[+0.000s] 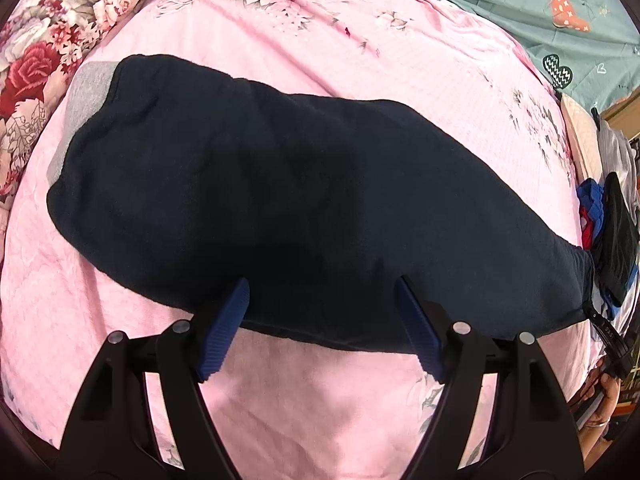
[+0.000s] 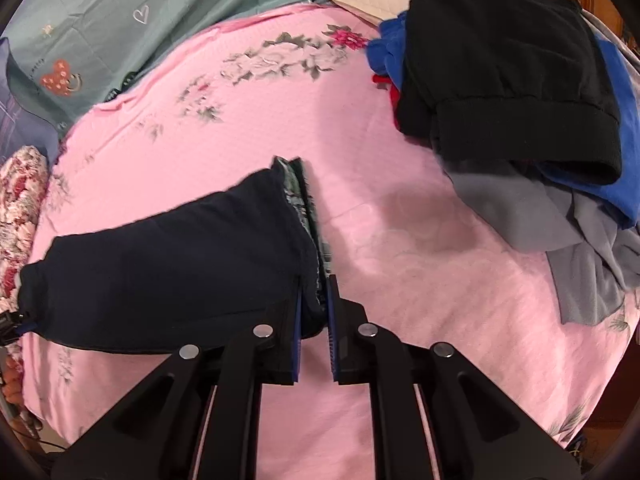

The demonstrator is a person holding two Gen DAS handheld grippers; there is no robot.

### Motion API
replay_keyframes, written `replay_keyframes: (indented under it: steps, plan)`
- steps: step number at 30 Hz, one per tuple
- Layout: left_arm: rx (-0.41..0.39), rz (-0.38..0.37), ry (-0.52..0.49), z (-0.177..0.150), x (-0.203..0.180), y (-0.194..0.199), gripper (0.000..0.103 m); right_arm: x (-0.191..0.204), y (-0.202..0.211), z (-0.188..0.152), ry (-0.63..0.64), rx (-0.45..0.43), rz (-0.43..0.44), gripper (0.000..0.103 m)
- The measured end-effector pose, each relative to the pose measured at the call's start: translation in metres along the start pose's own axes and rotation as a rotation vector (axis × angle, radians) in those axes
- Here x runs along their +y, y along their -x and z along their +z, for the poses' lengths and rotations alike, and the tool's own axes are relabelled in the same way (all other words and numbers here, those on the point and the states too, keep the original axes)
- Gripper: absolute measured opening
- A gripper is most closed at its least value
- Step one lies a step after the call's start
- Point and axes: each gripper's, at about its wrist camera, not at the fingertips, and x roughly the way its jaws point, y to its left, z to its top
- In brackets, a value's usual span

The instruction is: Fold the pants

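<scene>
Dark navy pants [image 1: 280, 200] lie stretched across the pink floral bedsheet, folded lengthwise, with a grey band [image 1: 86, 92] showing at the far left end. My left gripper [image 1: 322, 286] is open, its blue pads just over the near edge of the pants at mid-length. In the right wrist view my right gripper [image 2: 314, 280] is shut on the pants [image 2: 180, 264] at their right end, where a patterned lining [image 2: 298, 196] shows along the edge.
A pile of clothes [image 2: 520, 100] sits at the bed's right side, with folded black pants on top, over blue and grey garments. A teal quilt [image 1: 540, 12] lies at the back and a red floral quilt [image 1: 44, 52] at the left.
</scene>
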Motion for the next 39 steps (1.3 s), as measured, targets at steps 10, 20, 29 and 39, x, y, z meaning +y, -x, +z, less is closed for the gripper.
replay_keyframes:
  steps: [10,20,29,39]
  plan:
    - [0.000,-0.004,-0.010,0.002,-0.004,-0.003,0.078,0.010,0.029,0.021,0.105,-0.119,-0.084,0.041]
    - [-0.063,-0.002,-0.019,-0.001,-0.003,0.012,0.086,0.041,-0.026,0.058,0.154,-0.067,-0.064,0.031]
    - [-0.062,0.035,-0.033,0.001,-0.003,0.009,0.086,0.038,-0.021,0.067,0.067,-0.113,-0.040,0.005]
    - [-0.049,0.043,-0.031,0.003,-0.003,0.002,0.086,0.037,-0.051,0.061,0.111,-0.082,-0.176,0.006]
